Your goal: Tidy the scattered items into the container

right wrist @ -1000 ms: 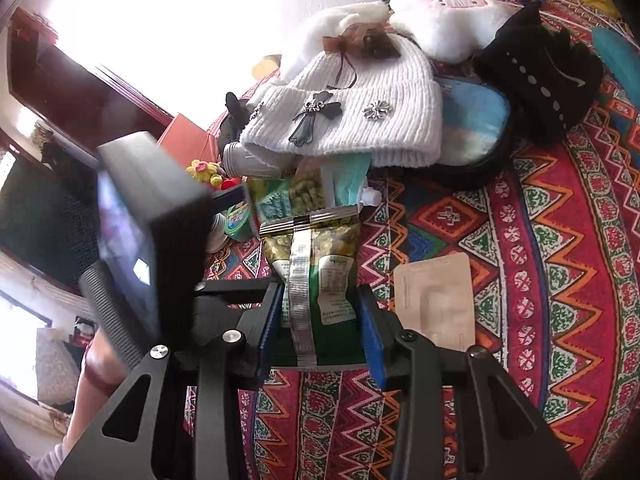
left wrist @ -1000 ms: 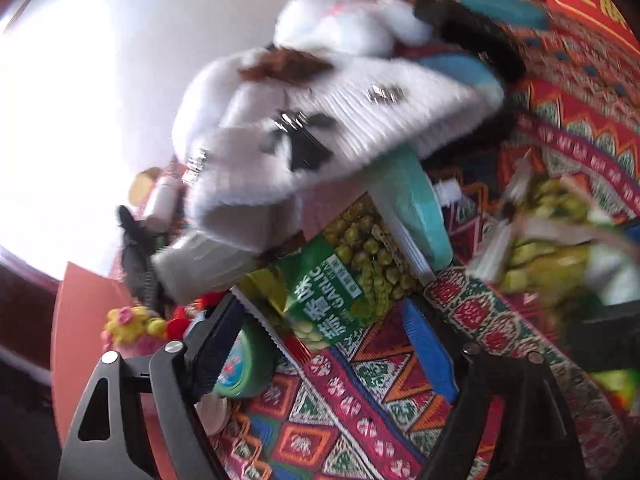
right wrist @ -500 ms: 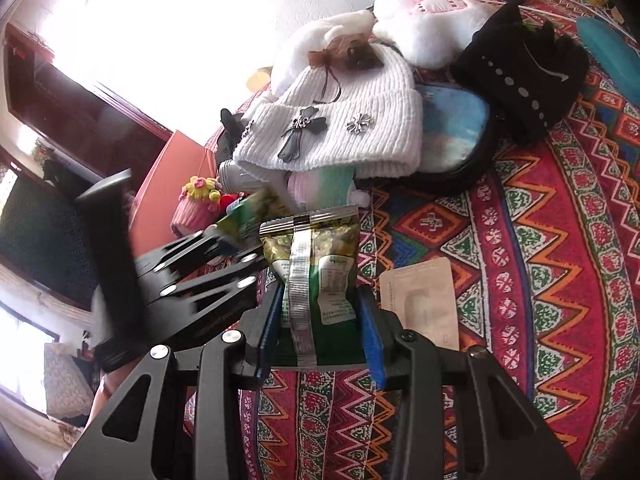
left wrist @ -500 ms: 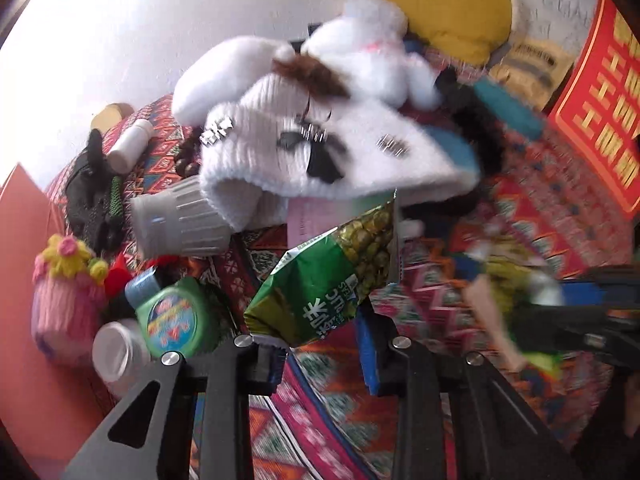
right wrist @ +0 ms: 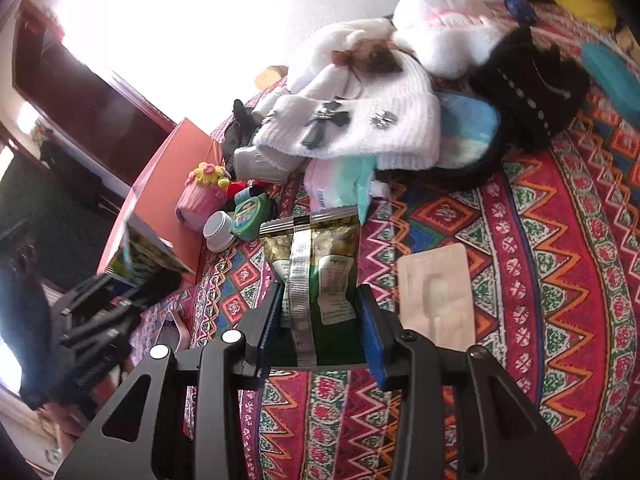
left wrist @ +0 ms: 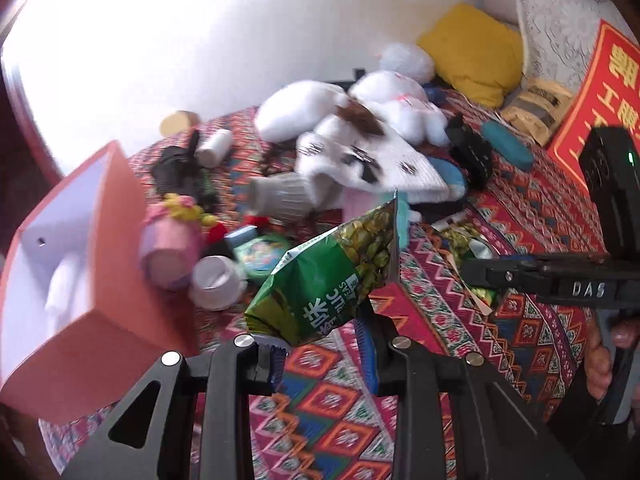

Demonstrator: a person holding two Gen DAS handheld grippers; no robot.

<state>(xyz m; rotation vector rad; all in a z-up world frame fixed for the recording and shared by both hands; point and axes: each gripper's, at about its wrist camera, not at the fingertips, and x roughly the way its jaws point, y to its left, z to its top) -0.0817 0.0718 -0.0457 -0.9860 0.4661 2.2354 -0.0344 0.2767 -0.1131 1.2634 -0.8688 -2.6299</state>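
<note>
Jaws of the left gripper [left wrist: 322, 354] pinch the lower end of a green pea packet [left wrist: 328, 276], which is clear of the patterned cloth [left wrist: 332, 400]. In the left wrist view the orange box [left wrist: 80, 344], the container, stands open at the cloth's left edge, with a pink knitted cup [left wrist: 172, 246], a white jar [left wrist: 218, 282] and a green tin [left wrist: 262, 254] just beside it. Further in lie a white knit hat [left wrist: 372, 168] and a plush toy [left wrist: 400, 100]. The right gripper enters from the right edge with its own packet.

In the right wrist view the right gripper [right wrist: 320, 328] has its jaws closed narrowly on a second pea packet [right wrist: 316, 264], seam side up, which appears lifted off the cloth. A beige sachet [right wrist: 438, 292] lies flat just right of it. At the left edge the left gripper is blurred above the box's rim.

Judging by this, the carry-to-box step is in hand. Next, the left packet needs to be over the box opening before release; the right one follows.
</note>
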